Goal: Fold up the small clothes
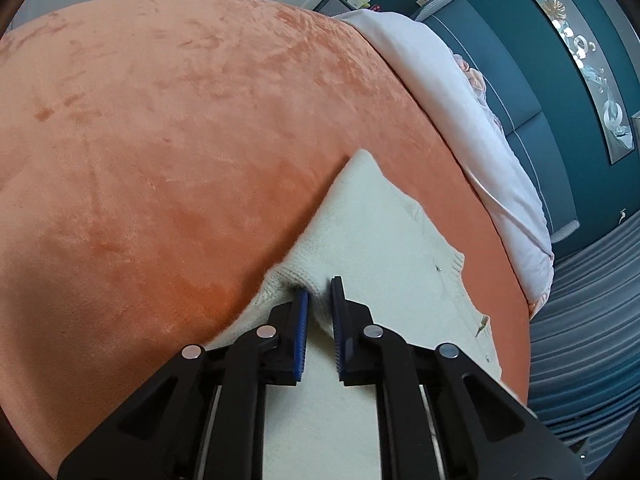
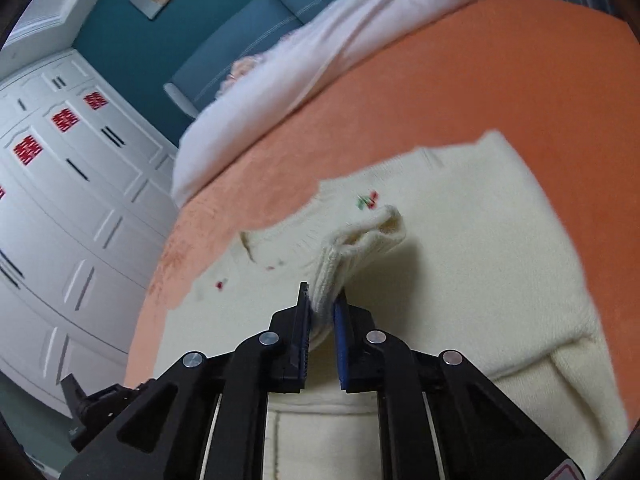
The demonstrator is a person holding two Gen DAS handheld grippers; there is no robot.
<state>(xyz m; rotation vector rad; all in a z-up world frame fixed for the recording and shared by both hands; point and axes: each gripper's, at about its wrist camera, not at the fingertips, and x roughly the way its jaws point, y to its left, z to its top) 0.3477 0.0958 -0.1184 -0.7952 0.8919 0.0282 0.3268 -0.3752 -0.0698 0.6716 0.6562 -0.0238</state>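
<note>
A small cream knit sweater (image 2: 460, 248) with tiny red and green embroidery lies on the orange bed cover (image 2: 500, 80). My right gripper (image 2: 322, 296) is shut on a ribbed sleeve cuff (image 2: 360, 240) and holds it lifted over the sweater's body. In the left wrist view the same sweater (image 1: 372, 240) lies on the cover (image 1: 180, 120). My left gripper (image 1: 320, 290) is shut on a bunched fold of the knit at the sweater's edge. The left gripper also shows in the right wrist view (image 2: 92, 408) at the lower left, partly hidden.
A pale pink duvet (image 1: 460, 120) lies along the bed's far side, also in the right wrist view (image 2: 300, 60). Behind it is a teal headboard and wall (image 1: 540, 60) with a picture. White wardrobe doors (image 2: 60, 200) stand to the left. Grey curtains (image 1: 592, 300) hang at right.
</note>
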